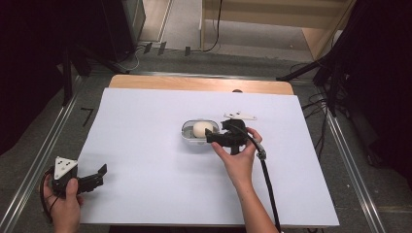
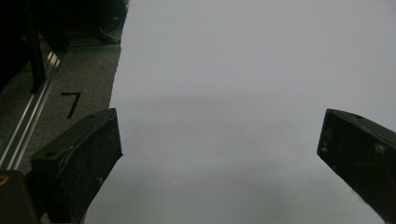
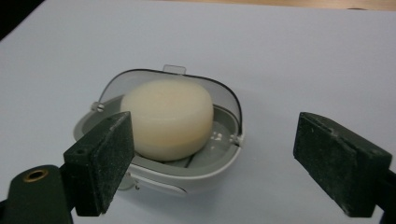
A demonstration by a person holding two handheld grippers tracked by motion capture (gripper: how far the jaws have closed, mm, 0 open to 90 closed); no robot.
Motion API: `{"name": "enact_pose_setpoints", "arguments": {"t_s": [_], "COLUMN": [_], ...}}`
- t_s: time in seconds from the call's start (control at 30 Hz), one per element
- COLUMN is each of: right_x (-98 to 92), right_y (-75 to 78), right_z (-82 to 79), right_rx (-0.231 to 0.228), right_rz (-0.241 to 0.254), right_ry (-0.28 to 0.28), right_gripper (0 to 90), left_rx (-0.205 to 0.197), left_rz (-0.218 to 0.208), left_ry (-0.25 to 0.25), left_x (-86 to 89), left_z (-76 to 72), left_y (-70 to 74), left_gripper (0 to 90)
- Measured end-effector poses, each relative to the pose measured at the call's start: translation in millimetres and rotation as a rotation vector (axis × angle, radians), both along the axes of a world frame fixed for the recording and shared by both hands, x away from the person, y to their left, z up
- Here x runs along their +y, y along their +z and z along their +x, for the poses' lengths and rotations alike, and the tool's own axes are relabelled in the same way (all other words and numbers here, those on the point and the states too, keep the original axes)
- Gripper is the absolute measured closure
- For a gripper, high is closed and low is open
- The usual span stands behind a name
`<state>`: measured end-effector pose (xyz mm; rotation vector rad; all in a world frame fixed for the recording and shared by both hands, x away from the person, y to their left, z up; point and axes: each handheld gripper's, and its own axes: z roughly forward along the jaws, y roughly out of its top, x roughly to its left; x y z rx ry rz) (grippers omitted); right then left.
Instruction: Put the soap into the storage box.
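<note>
Hovering just beside the soap box (image 3: 163,149), your right gripper (image 3: 212,158) has its jaws parted with nothing pressed between them; the cream soap bar (image 3: 168,119) sits inside the grey tray, the clear hinged lid (image 3: 224,93) standing open behind it, near the middle of the white sheet (image 1: 145,160). You look to be between placing the soap and closing the box. Next, nudge that lid down over the bar. Your left gripper (image 2: 219,154) rests released at the sheet's near-left corner, empty.
</note>
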<state>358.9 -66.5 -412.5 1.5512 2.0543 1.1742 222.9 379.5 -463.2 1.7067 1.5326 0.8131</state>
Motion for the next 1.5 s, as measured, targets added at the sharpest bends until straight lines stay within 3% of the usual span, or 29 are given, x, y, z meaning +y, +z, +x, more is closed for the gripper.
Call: {"name": "enact_pose_setpoints", "arguments": {"t_s": [0.03,0.23,0.7,0.87,1.5], "right_x": [-3.3,-20.0,-53.0,-68.5,-99.8], "right_y": [-0.3,-2.0,-7.7,-11.3,-23.1], "right_z": [-1.9,-5.3,-13.3,-17.1,-27.6], "right_rx": [-0.007,-0.013,-0.015,-0.016,-0.010], "right_rz": [-0.016,0.003,-0.008,0.011,-0.004], "right_ry": [-0.002,-0.017,-0.056,-0.073,-0.111], "right_gripper": [13.0,13.0,13.0,13.1,13.2], "left_rx": [0.000,-0.002,-0.003,-0.005,-0.006], "left_rz": [0.001,0.001,0.001,0.002,0.002], "left_ry": [0.000,0.001,0.002,0.003,0.004], "left_x": [-0.1,-0.4,-0.4,-0.4,-0.5], "left_z": [0.0,0.1,0.0,-0.1,-0.2], "left_y": [0.0,-0.1,-0.1,-0.2,-0.2], "left_gripper": [0.3,0.3,0.3,0.3,0.3]}}
